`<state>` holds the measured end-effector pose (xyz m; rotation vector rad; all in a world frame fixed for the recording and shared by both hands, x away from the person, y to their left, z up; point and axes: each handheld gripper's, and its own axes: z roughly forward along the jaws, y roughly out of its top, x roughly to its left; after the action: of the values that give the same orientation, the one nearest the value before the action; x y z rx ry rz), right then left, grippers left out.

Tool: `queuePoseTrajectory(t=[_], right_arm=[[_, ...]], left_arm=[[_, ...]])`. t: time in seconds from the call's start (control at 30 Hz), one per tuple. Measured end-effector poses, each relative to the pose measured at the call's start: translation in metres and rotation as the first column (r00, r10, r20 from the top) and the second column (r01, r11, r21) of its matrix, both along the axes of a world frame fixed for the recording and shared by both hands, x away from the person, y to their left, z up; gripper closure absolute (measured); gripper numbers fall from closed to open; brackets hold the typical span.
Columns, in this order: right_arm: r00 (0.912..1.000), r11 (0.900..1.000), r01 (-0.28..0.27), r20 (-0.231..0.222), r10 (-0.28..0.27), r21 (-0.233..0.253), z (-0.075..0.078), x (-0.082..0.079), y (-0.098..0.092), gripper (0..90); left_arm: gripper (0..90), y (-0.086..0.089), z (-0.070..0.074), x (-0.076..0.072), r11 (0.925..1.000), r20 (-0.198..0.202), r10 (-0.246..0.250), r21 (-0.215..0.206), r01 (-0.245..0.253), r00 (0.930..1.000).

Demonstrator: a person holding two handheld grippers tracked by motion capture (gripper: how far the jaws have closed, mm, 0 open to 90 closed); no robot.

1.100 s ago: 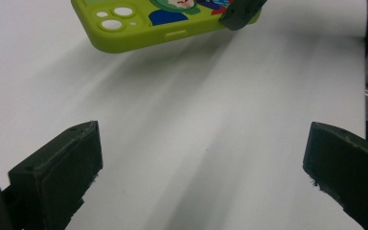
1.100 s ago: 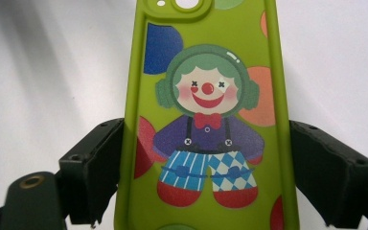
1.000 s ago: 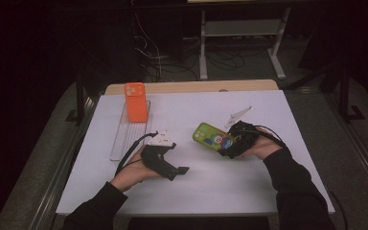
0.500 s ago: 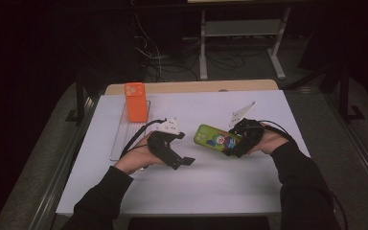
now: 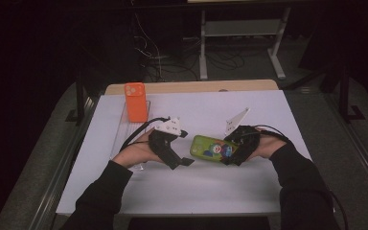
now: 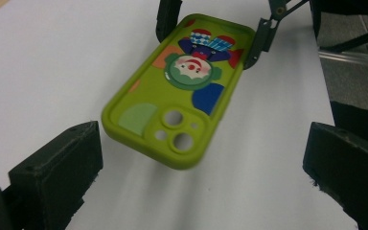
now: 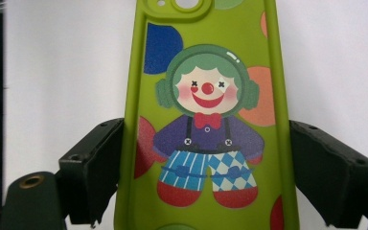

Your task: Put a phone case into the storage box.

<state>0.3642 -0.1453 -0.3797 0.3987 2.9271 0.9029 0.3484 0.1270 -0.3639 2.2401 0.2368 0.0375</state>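
Right gripper clamps green phone case at its 3 o'clock end; left gripper wide open, empty; camera end hangs free w/o support; case could pivot, slip if jaws ease

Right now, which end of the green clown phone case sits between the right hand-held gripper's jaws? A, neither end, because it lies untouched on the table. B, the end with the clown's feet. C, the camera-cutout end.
B: in the right gripper view the green clown phone case has the clown's feet between the right hand-held gripper jaws, with the camera cutouts at the far end.
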Motion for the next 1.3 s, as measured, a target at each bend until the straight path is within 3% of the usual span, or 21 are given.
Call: queuePoseTrajectory(t=[0.33, 0.63, 0.87, 1.13, 1.2, 1.3], right_arm=[[0.9951, 0.995, -0.097, -0.023, 0.096, -0.021, -0.002, -0.010, 0.017, 15.0], [0.9886, 0.988, -0.150, -0.023, 0.149, -0.034, -0.005, -0.016, 0.030, 15.0], [0.9829, 0.983, -0.183, -0.025, 0.183, -0.025, -0.004, -0.021, 0.036, 15.0], [0.9755, 0.975, -0.219, -0.022, 0.219, -0.024, -0.001, -0.025, 0.043, 15.0], [0.9736, 0.974, -0.227, -0.024, 0.227, -0.016, 0.001, -0.026, 0.044, 15.0], [0.9720, 0.972, -0.235, -0.016, 0.234, -0.015, 0.002, -0.027, 0.046, 15.0]], left_arm=[[0.0, -0.002, 0.000, -0.005, 0.9978, -0.018, -0.067, 0.004, 0.067, 0.9976], [0.0, -0.004, -0.002, -0.008, 0.9936, -0.021, -0.102, 0.047, 0.103, 0.9945], [0.0, -0.009, -0.008, -0.012, 0.9862, -0.038, -0.140, 0.083, 0.143, 0.9894], [0.0, -0.016, -0.012, -0.013, 0.9767, -0.007, -0.179, 0.119, 0.179, 0.9838], [0.0, -0.018, -0.015, -0.015, 0.9783, -0.029, -0.162, 0.127, 0.164, 0.9864], [0.0, -0.021, -0.019, -0.016, 0.9730, -0.030, -0.172, 0.151, 0.174, 0.9847]])
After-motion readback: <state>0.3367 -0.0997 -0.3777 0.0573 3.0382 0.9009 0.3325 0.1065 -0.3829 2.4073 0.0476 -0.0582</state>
